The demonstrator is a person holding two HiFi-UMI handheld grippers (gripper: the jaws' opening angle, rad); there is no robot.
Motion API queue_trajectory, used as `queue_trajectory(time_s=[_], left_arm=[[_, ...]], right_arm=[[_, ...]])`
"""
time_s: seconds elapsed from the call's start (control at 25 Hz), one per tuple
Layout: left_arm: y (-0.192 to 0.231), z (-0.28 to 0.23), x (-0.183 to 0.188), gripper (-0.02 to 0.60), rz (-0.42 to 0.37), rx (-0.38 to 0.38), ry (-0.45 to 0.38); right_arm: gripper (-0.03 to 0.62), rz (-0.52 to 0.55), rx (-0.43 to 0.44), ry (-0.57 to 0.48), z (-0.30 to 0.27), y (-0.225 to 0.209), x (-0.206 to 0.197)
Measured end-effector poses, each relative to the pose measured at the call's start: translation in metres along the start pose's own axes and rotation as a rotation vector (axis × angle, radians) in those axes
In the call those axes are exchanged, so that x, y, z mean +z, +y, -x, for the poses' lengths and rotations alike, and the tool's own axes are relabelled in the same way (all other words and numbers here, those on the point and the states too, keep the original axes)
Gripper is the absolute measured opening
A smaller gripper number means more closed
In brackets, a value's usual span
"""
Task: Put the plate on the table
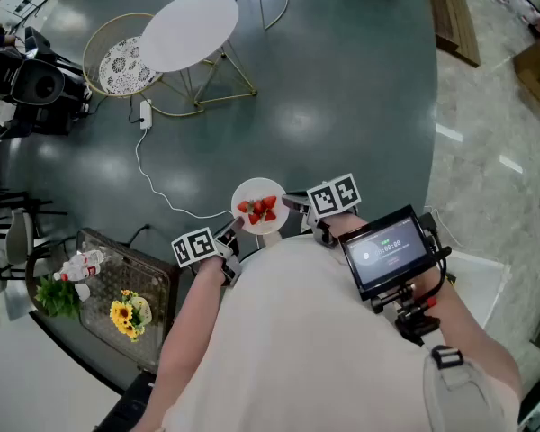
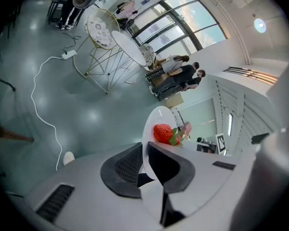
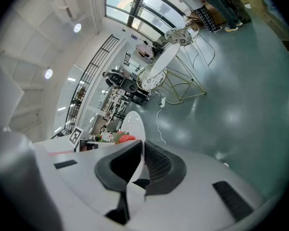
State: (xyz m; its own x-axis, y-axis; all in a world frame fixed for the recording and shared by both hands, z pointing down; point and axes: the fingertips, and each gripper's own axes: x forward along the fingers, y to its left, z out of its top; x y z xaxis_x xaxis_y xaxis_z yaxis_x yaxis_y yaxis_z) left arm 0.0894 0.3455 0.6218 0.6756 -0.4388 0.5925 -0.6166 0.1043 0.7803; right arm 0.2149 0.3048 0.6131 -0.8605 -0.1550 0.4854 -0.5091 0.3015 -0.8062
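White ceramic by the look of it, the plate [image 1: 259,207] sits at the centre of the head view, carried in the air above the dark teal floor [image 1: 342,88] with a few strawberries [image 1: 258,211] on it. The left gripper [image 2: 145,154] has its jaws closed onto the rim on one side, the thin white edge running between the dark pads. The right gripper [image 3: 141,150] is clamped the same way on the opposite rim. The plate hangs between the two claws, roughly level as far as the head view shows.

The step in hand looks like the carry toward the table. The white oval table [image 1: 191,30] stands at the upper left of the head view, well apart from the plate, beside a round gold-framed stand [image 1: 117,66]. A white cable [image 1: 157,187] trails across the floor between. The next move calls for bringing the plate over with both grips matched. It should stay flat so the berries do not roll, and the cable underfoot needs minding before the plate is lowered onto the bare tabletop.
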Motion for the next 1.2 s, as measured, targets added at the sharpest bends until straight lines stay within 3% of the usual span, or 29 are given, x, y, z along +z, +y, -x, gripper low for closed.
queue_trajectory(time_s=[0.24, 0.52, 0.8, 1.2], left_arm=[[0.004, 0.028, -0.001, 0.018, -0.046, -0.039, -0.021], [0.018, 0.055, 0.006, 0.018, -0.154, -0.093, -0.028], [0.028, 0.063, 0.012, 0.018, -0.164, -0.128, -0.029], [0.031, 0.080, 0.005, 0.018, -0.189, -0.171, -0.035]], right_arm=[[0.021, -0.044, -0.010, -0.082, -0.008, 0.022, -0.013], [0.021, -0.012, -0.015, -0.087, -0.030, 0.045, -0.023], [0.021, 0.041, -0.032, -0.092, -0.039, 0.060, -0.022], [0.021, 0.017, -0.057, -0.133, -0.042, 0.072, -0.036]])
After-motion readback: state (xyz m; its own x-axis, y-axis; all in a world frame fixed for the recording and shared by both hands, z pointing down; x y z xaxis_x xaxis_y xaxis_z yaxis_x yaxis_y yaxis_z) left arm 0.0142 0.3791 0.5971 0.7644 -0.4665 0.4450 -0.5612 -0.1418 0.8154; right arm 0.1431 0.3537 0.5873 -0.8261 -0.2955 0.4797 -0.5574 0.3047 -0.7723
